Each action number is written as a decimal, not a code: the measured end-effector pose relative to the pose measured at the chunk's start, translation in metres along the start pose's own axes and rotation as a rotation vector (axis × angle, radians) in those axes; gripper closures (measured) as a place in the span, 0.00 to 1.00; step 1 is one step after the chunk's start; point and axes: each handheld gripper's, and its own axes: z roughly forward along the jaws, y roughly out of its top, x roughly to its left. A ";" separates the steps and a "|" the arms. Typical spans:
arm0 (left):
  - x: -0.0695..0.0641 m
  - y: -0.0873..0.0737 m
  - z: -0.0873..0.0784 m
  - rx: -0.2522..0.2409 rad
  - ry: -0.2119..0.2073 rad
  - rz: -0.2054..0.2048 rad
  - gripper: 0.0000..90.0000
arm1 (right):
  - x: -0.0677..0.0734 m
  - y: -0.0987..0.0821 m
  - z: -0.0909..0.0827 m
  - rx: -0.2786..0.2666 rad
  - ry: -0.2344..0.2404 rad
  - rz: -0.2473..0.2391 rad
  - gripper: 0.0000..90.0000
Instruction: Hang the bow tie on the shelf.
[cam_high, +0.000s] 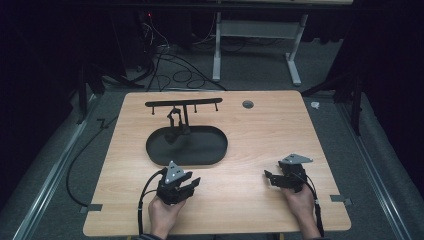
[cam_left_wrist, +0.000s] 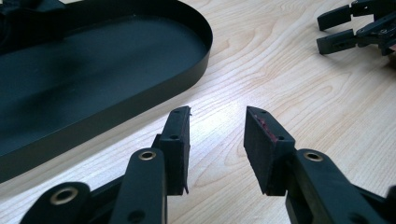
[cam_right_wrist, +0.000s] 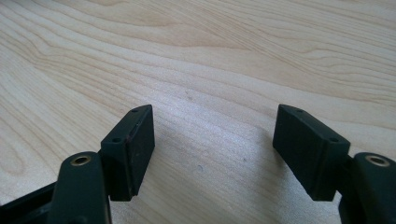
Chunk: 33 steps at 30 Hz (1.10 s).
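Tray (cam_high: 210, 150) — long axis across table; left gripper (cam_high: 192, 184) and right gripper (cam_high: 270, 177) released — empty.

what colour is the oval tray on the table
Black, matte all over. The oval tray shows best in the left gripper view, set against the light wooden table.

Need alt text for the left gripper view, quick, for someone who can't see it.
The left gripper hangs low over the wooden table, jaws apart with nothing between them. A black oval tray lies at upper left, and the right gripper shows at top right.
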 end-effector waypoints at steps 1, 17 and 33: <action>0.000 0.000 0.001 0.001 -0.001 -0.001 0.68 | 0.000 0.000 0.000 0.000 0.000 0.000 0.34; -0.003 -0.007 0.018 0.038 0.022 0.001 0.67 | 0.000 0.000 0.000 0.000 0.000 0.000 0.34; -0.004 -0.012 0.036 0.084 0.058 0.017 0.61 | 0.000 0.000 0.000 0.001 0.001 0.002 0.34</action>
